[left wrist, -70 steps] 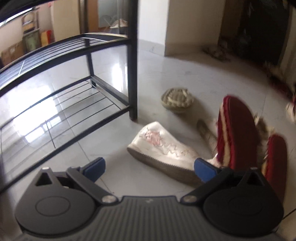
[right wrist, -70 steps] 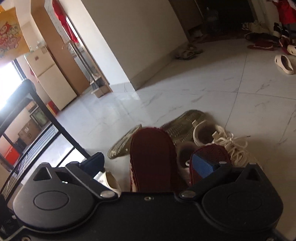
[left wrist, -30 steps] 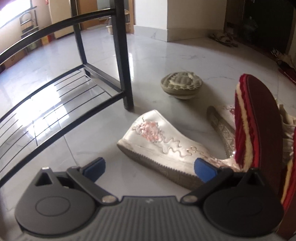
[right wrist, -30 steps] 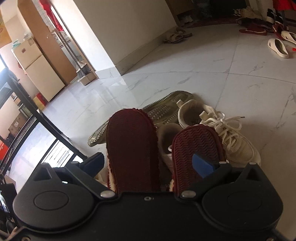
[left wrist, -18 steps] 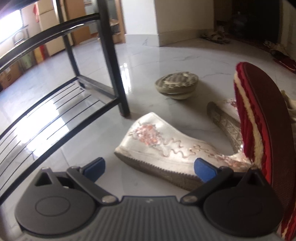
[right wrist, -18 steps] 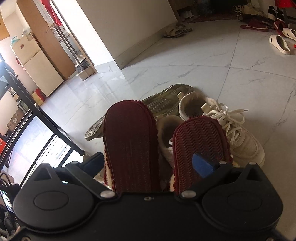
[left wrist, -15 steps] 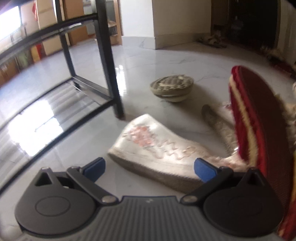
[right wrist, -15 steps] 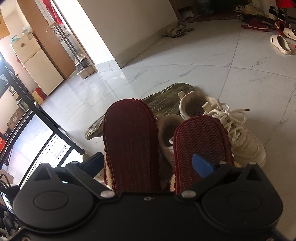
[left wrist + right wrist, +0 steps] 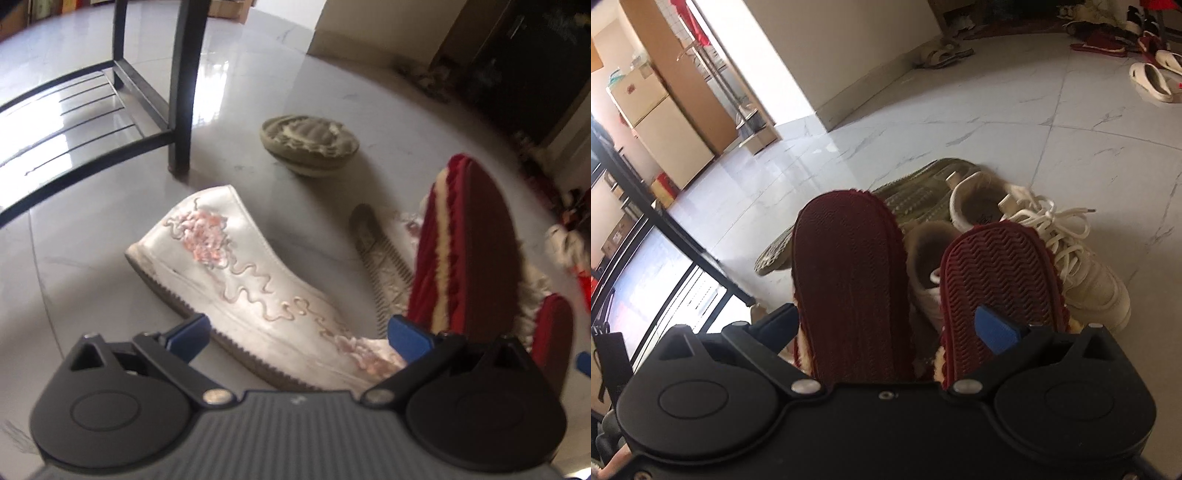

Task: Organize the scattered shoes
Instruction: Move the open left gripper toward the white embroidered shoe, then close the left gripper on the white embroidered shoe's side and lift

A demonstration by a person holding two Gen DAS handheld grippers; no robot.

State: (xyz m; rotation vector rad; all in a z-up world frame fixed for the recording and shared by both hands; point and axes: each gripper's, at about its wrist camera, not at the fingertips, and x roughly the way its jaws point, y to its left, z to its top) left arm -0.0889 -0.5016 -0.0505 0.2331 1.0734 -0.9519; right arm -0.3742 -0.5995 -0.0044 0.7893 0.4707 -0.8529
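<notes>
**Two red slippers in one claw, embroidered shoe waiting under the other**

The right gripper (image 9: 897, 325) is spread wide around a pair of dark red knitted slippers with ridged rubber soles (image 9: 849, 288), held soles toward the lens at the centre of the right wrist view; whether its pads actually press on them I cannot tell, since the slippers hide the contact. They look light and soft, with fluffy cream lining at the edges, so they should squash rather than slip. A hold across both together near the heels seems best.

The left gripper (image 9: 299, 332) is fully open and holds nothing. Between its blue fingertips (image 9: 188, 332), in the lower middle of the left wrist view, lies a white satin shoe with pink embroidery and a toothed sole (image 9: 240, 284), on its side on the glossy marble floor (image 9: 277, 85). The upper looks thin and delicate; the firm sole edge is probably the safer hold.

A black metal shoe rack with wire shelves (image 9: 74, 107) fills the upper left; its visible shelf carries no shoes. An olive slipper (image 9: 308, 146) sits upper centre, and cream lace-up sneakers (image 9: 1071, 258) sit right of centre in the right wrist view.
</notes>
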